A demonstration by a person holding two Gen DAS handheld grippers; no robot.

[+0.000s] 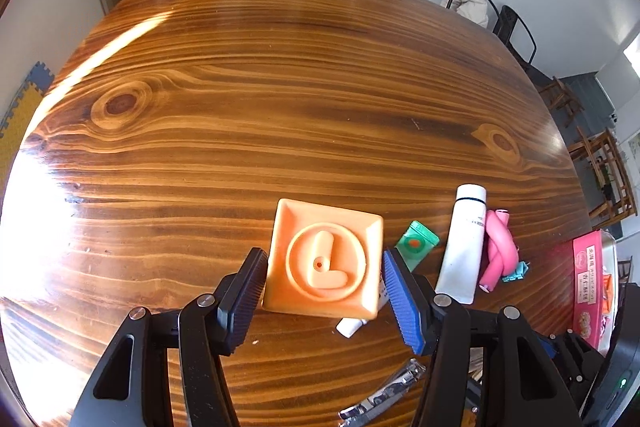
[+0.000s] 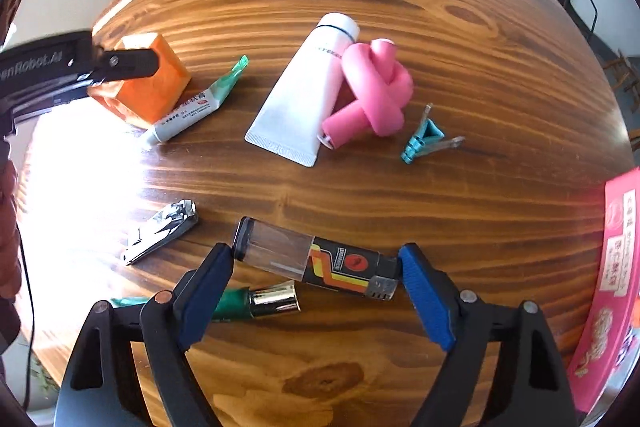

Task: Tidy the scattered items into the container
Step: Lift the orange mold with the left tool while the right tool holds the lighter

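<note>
An orange block embossed with a clock face sits pinched between the left gripper jaws above a glossy wooden table, while the right gripper jaws bracket a lighter end to end.

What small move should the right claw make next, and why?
Probably lift the lighter a little, straight up. The right claw touches both of its ends with only the fingertips, so a slow lift would test the hold before carrying it toward the pink box at the right edge.
</note>
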